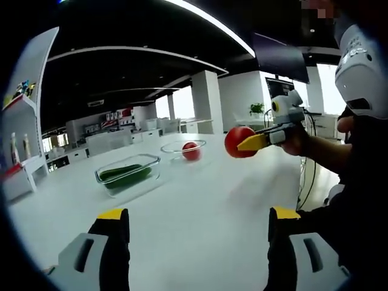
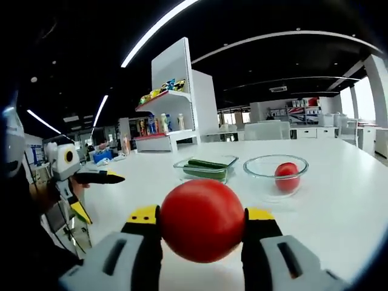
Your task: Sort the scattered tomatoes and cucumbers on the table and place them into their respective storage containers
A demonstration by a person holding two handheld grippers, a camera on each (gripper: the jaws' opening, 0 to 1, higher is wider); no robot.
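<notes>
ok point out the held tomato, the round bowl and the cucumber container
held tomato (image 2: 202, 219), right gripper view, front middle
round bowl (image 2: 262, 165), right gripper view, left rim
cucumber container (image 1: 153, 159), left gripper view, right rim

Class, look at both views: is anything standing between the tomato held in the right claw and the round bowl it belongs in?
Nothing visible does. The right claw grips the tomato, and bare table lies between it and the round bowl. The cucumber container sits beside the bowl, off that line.
</notes>
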